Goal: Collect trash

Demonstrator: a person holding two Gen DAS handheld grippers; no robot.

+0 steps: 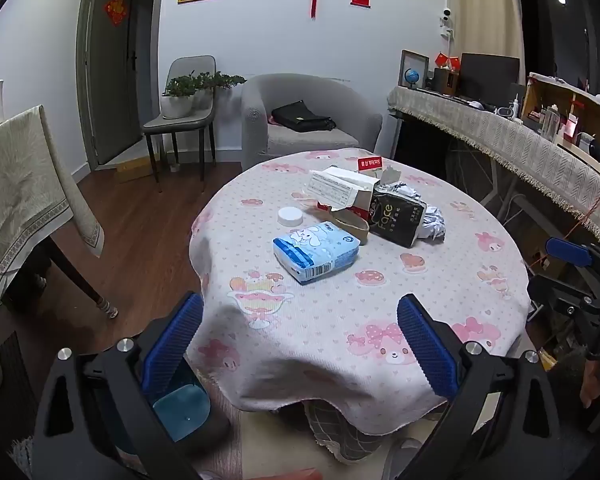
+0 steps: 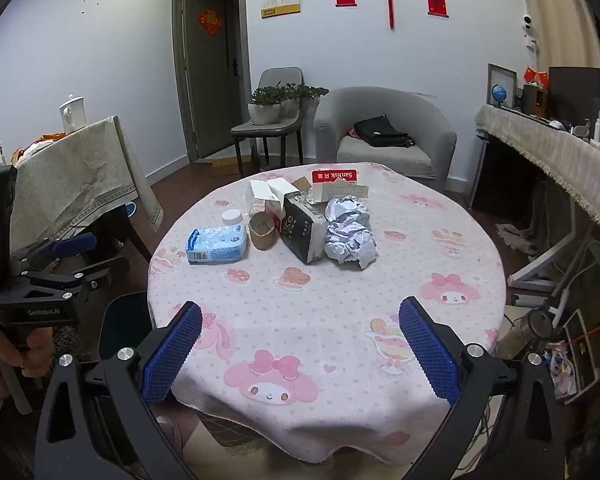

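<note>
A round table with a pink cartoon cloth (image 1: 340,300) (image 2: 340,288) holds a cluster of trash at its far side. There is a blue tissue pack (image 1: 316,251) (image 2: 217,245), a white lid (image 1: 290,216) (image 2: 232,216), a cardboard roll (image 1: 350,226) (image 2: 263,233), a black "face" pack (image 1: 398,216) (image 2: 303,232), crumpled paper (image 1: 432,222) (image 2: 350,232), and torn white and red boxes (image 1: 342,190) (image 2: 332,184). My left gripper (image 1: 300,340) is open and empty over the near table edge. My right gripper (image 2: 300,344) is open and empty there too.
A blue bin (image 1: 180,412) stands on the floor under the left gripper, left of the table. A grey armchair (image 2: 384,132) with a black bag, a chair with plants (image 2: 268,116), a cloth-covered table (image 2: 76,184) at left and a long desk (image 1: 500,136) at right surround the table.
</note>
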